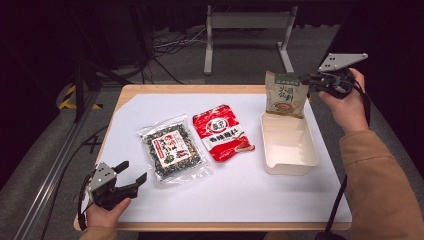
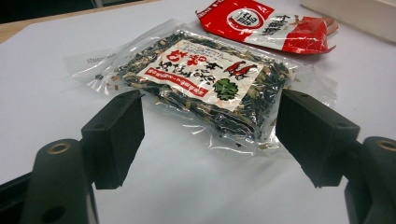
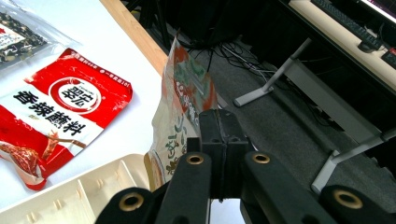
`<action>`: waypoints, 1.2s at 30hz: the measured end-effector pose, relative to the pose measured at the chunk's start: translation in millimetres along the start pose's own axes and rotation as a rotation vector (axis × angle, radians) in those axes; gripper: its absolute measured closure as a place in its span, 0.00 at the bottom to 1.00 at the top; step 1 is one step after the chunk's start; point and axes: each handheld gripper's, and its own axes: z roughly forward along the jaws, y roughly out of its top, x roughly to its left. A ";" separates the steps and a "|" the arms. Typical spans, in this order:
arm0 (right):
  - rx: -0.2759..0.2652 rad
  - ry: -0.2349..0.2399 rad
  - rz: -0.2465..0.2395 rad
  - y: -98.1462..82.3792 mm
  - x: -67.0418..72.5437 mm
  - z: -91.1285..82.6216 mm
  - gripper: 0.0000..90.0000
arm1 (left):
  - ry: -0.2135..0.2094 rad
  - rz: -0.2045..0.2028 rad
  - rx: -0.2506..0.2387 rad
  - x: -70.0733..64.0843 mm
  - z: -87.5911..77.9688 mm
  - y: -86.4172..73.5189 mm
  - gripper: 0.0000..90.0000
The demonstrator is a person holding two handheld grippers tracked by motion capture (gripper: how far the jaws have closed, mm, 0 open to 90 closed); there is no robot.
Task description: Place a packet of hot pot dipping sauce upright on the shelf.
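One light, floppy green-and-beige foil sauce pouch [image 1: 285,93] | my right hand-held gripper [image 1: 311,80] pinches its edge above cream plastic tray [image 1: 289,165] | left hand-held gripper [image 1: 131,175] gapes empty.

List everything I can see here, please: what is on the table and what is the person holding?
green-and-beige packet: one, green top and beige body, held upright over the far end of the tray
tray: one, cream, on the right side of the sheet
red packet: one, red and white, flat at mid-table beside the tray
clear packet: one, clear with dark contents and a white-and-red label, flat left of the red packet
sheet: one, white, covering the table
table: one, light wood
right gripper: one, black, shut on the green-and-beige packet's edge
left gripper: one, black, open, near the clear packet
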 end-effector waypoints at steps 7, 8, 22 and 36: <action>0.018 0.007 -0.015 -2.4 3.6 9.6 1.00 | -0.001 0.002 0.002 -0.3 0.1 0.0 0.27; 0.016 0.008 -0.014 -2.5 4.3 10.3 1.00 | -0.002 0.004 0.002 -0.2 0.2 0.0 0.27; 0.045 0.046 -0.012 -11.6 12.0 25.1 1.00 | -0.002 0.006 0.004 -0.2 0.3 0.0 0.27; 0.061 0.055 0.042 -25.9 11.8 28.4 1.00 | -0.003 0.005 0.003 -0.4 0.9 0.0 0.27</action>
